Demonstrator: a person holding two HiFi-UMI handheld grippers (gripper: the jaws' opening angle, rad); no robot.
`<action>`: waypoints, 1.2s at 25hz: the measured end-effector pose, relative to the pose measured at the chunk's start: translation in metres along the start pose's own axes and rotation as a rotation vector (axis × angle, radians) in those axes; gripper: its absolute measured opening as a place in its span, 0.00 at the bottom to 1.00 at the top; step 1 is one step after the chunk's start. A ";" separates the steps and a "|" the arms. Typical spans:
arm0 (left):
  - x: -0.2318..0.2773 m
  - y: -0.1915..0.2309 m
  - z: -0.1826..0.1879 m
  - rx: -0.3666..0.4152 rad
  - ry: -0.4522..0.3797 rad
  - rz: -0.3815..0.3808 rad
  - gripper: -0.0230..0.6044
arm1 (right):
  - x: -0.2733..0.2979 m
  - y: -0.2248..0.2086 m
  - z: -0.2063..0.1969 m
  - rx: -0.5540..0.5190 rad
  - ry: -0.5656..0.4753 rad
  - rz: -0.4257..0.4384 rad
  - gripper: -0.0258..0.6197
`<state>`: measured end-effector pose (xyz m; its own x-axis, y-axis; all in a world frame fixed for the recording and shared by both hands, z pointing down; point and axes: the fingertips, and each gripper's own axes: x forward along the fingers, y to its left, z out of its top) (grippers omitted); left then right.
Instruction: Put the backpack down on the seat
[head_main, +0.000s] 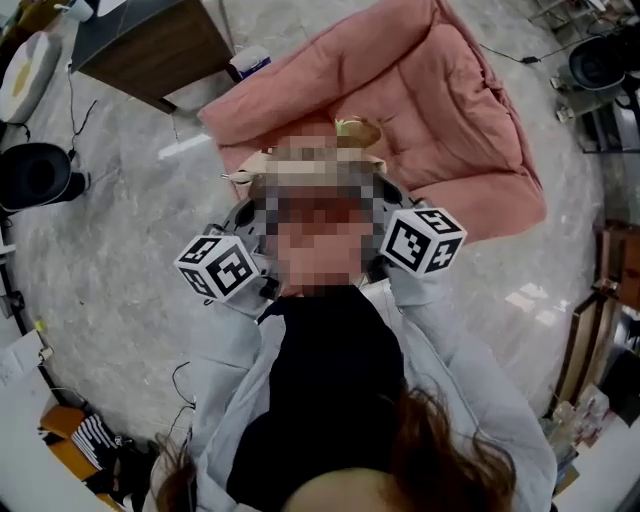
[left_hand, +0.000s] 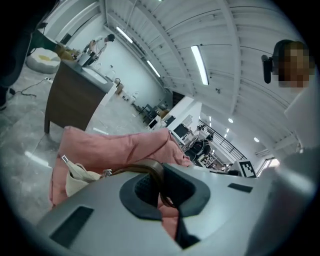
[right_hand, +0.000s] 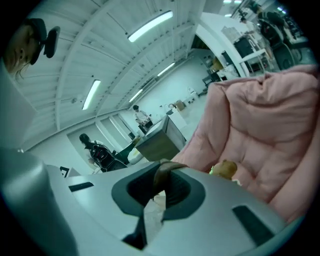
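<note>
The backpack (head_main: 355, 135) is cream with brown straps and hangs in front of me, mostly hidden behind a mosaic patch. My left gripper (left_hand: 161, 189) is shut on one brown strap (left_hand: 150, 169); the cream bag body (left_hand: 80, 179) hangs below it. My right gripper (right_hand: 159, 192) is shut on the other brown strap (right_hand: 165, 172), with a yellowish charm (right_hand: 225, 170) just beyond. Both marker cubes (head_main: 218, 265) (head_main: 423, 240) flank the bag in the head view. The pink padded seat (head_main: 420, 100) lies on the floor right behind the bag, also seen as pink seat (left_hand: 115, 147) and pink seat (right_hand: 260, 115).
A wood-sided desk (head_main: 150, 45) stands left of the seat, with a black round stool (head_main: 35, 175) further left. Cables run over the marble floor (head_main: 120, 250). Shelving and clutter (head_main: 610, 330) line the right side. A person (right_hand: 142, 117) stands far off by a counter.
</note>
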<state>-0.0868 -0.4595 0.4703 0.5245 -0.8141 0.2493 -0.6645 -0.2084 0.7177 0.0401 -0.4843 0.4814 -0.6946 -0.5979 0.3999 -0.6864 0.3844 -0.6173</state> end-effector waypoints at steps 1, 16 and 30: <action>-0.001 0.005 -0.012 -0.015 0.022 0.007 0.06 | -0.004 -0.006 -0.011 0.031 0.001 -0.015 0.08; -0.074 0.006 -0.107 -0.082 0.186 -0.057 0.06 | -0.071 0.009 -0.120 0.138 -0.009 -0.142 0.08; -0.150 0.010 -0.226 -0.049 0.364 -0.144 0.06 | -0.141 0.016 -0.248 0.114 0.055 -0.297 0.08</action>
<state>-0.0521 -0.2167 0.5875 0.7704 -0.5315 0.3520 -0.5491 -0.2728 0.7900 0.0740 -0.2200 0.5832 -0.4804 -0.6321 0.6079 -0.8343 0.1158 -0.5390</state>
